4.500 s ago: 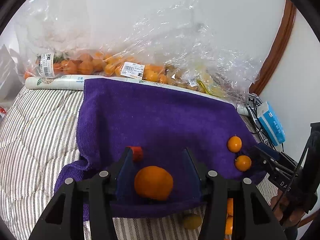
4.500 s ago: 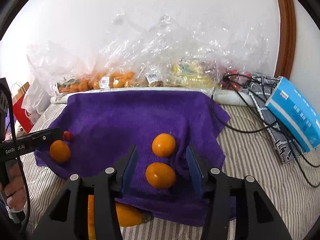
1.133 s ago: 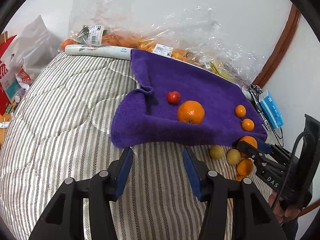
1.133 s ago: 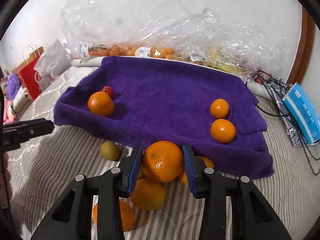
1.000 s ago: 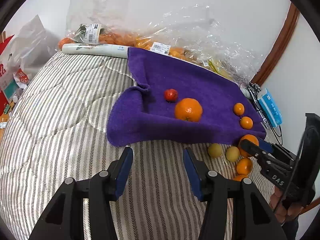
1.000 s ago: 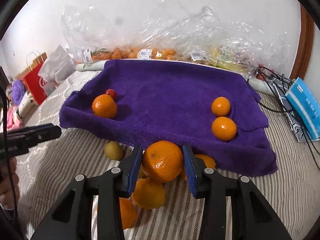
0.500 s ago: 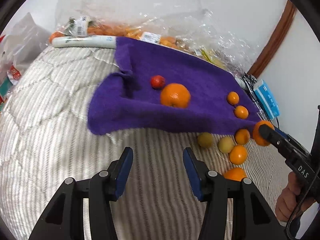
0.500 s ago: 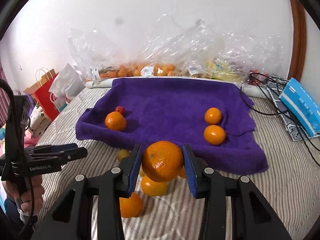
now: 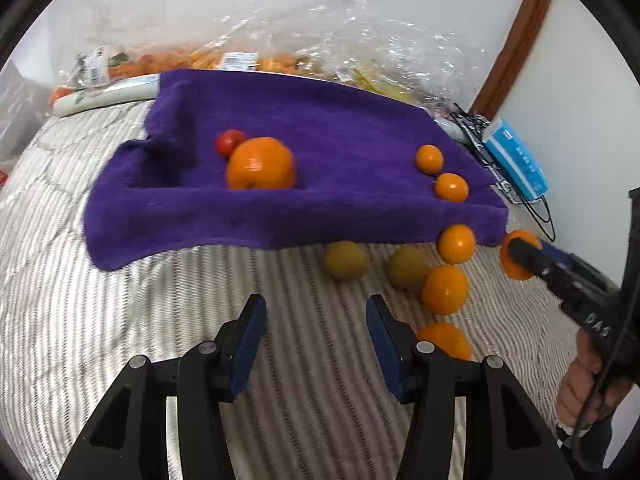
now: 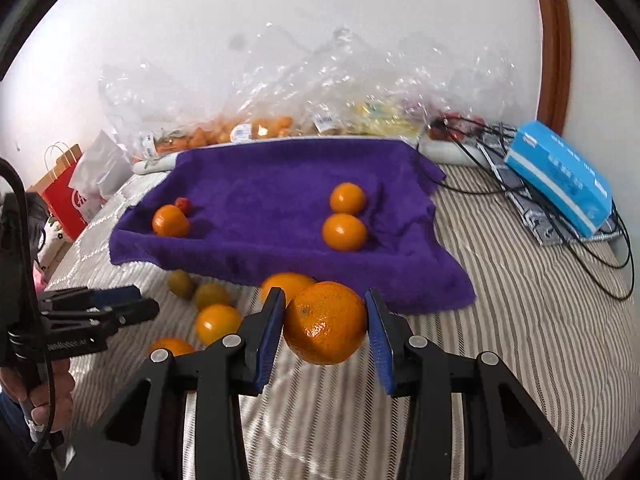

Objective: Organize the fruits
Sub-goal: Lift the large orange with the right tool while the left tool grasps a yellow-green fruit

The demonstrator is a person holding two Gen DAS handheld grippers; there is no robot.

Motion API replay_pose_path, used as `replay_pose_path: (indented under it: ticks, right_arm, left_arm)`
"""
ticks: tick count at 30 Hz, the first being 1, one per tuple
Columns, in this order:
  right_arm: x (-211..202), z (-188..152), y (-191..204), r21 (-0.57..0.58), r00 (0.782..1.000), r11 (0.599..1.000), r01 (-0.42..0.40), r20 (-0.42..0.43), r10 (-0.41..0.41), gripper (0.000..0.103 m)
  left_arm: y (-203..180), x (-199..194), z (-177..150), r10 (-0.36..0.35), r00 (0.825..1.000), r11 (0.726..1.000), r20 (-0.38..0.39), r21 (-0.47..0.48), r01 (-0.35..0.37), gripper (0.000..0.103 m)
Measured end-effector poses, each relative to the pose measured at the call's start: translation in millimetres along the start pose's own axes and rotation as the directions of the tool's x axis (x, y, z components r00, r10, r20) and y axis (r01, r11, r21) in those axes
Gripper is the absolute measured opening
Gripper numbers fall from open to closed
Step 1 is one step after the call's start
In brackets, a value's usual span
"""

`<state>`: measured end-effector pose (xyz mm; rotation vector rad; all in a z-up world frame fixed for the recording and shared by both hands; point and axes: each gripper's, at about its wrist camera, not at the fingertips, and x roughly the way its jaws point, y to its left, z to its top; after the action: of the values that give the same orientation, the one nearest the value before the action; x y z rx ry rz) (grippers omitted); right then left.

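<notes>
Right tongs [image 10: 325, 330] clamp an orange [image 10: 325, 323] between their pads; left tongs [image 9: 316, 326] gape empty.

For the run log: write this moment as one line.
right tool: shut on large orange | left tool: open, empty | purple towel: four fruits on it | striped bedding: loose fruits

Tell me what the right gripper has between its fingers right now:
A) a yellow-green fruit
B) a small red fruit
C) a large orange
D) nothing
C: in the right wrist view the right gripper has its blue pads pressed on either side of a large orange, lifted clear of the striped bedcover in front of the purple towel.
</notes>
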<state>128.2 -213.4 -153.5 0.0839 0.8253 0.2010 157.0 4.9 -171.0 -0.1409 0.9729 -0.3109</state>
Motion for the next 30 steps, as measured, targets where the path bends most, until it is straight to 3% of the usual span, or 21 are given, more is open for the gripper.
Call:
replay_pose_path:
  ticks: [9, 12, 15, 30]
  right_arm:
    - [12.5, -7.7, -14.5, 0.009, 1.0, 1.0, 0.005, -0.005, -0.005, 0.041]
    - [14.8, -8.8, -20.1, 0.028, 1.0, 1.0, -0.01, -0.007, 0.01, 0.041]
    - [17.1, -9.1, -22.9, 0.034, 1.0, 0.999, -0.002, -0.007, 0.002, 0.041]
    - [0.8, -1.8, -15.8, 0.02, 1.0, 1.0, 0.016, 0.022, -0.017, 0.041]
  left_arm:
    - [-15.0, 16.9, 14.2, 0.019, 0.999, 1.0, 0.033, 0.017, -0.019, 0.047]
    - [-16.1, 19.9, 16.1, 0.025, 0.999, 1.0, 0.044, 0.015, -0.025, 0.04]
    - [-19.9, 24.0, 17.6, 0.05, 0.997, 0.998, 0.055, 0.036, -0.052, 0.026]
    - [-8.9, -8.4, 13.8, -0.016, 0.998, 0.999, 0.059, -0.028, 0.018, 0.025]
